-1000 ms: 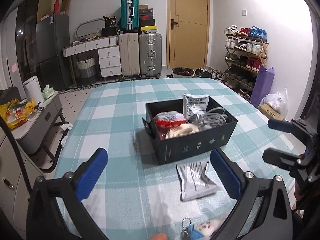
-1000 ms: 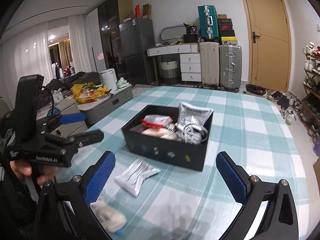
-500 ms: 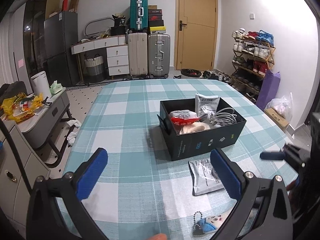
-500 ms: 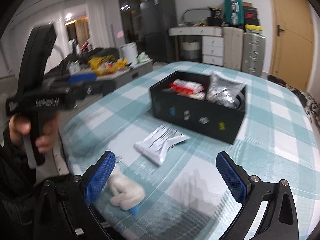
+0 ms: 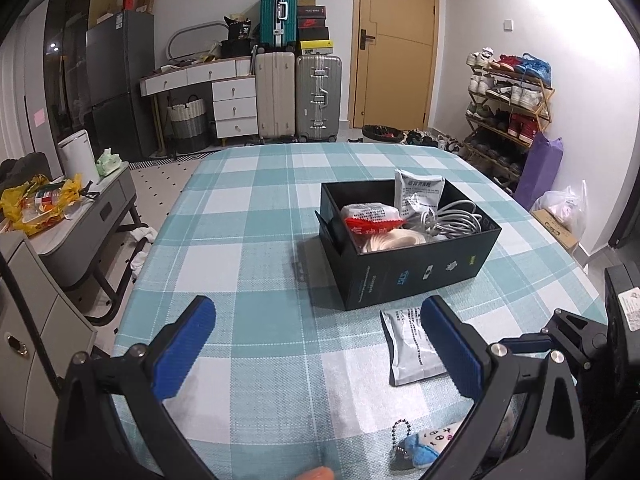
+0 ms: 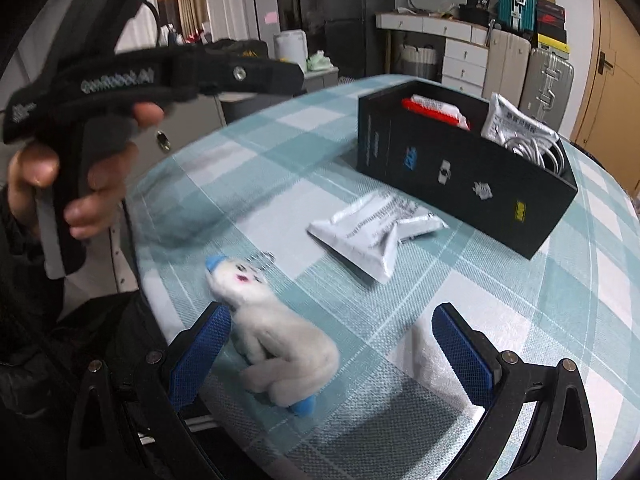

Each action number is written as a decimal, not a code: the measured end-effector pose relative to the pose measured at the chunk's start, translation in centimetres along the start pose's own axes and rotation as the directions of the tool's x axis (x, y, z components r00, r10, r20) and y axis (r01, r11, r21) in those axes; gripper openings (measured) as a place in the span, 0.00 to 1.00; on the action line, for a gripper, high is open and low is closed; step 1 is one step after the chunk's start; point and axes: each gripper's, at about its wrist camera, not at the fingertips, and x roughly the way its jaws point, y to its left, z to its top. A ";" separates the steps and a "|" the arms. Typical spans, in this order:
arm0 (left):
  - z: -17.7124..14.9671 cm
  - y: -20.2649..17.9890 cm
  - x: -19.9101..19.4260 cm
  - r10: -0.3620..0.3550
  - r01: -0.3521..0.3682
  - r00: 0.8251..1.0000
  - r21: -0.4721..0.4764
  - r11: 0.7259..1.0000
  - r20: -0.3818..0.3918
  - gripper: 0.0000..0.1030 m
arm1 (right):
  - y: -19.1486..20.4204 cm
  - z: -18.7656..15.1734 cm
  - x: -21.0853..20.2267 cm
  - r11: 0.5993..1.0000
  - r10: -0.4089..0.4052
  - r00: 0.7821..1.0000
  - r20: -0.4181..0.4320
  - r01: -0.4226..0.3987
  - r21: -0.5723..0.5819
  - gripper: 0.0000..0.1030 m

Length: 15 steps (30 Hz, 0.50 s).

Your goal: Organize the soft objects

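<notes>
Partly done: box (image 5: 420, 276) mid-tabletop already holds packets and cable. Remaining near front edge: plush toy (image 6: 276, 344), foil packet (image 6: 376, 228). Right gripper (image 6: 330, 356) wide open, empty, toy between fingers. Left gripper (image 5: 316, 344) wide open, empty.

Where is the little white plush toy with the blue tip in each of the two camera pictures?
Left wrist view: bottom right, near the table edge, the plush toy is partly hidden behind the gripper's right finger.
Right wrist view: lower centre-left, the plush toy lies between the open fingers, close to the left one.
Shared landmark: the black box, beyond the silver packet.
</notes>
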 end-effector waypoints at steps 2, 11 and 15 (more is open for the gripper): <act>-0.1 0.0 0.1 0.002 -0.002 1.000 0.004 1.000 -0.004 1.00 | -0.3 -0.1 0.1 1.000 -0.016 1.000 -0.015 0.017 0.008 0.99; -0.2 0.1 0.5 0.001 -0.001 1.000 0.001 1.000 -0.019 1.00 | -3.4 0.0 0.0 0.987 -0.086 0.996 -0.020 0.088 0.132 0.99; -0.2 0.1 0.6 0.001 -0.001 1.000 0.001 1.000 -0.022 1.00 | -3.4 0.1 0.1 0.987 -0.082 0.996 -0.024 0.084 0.137 0.99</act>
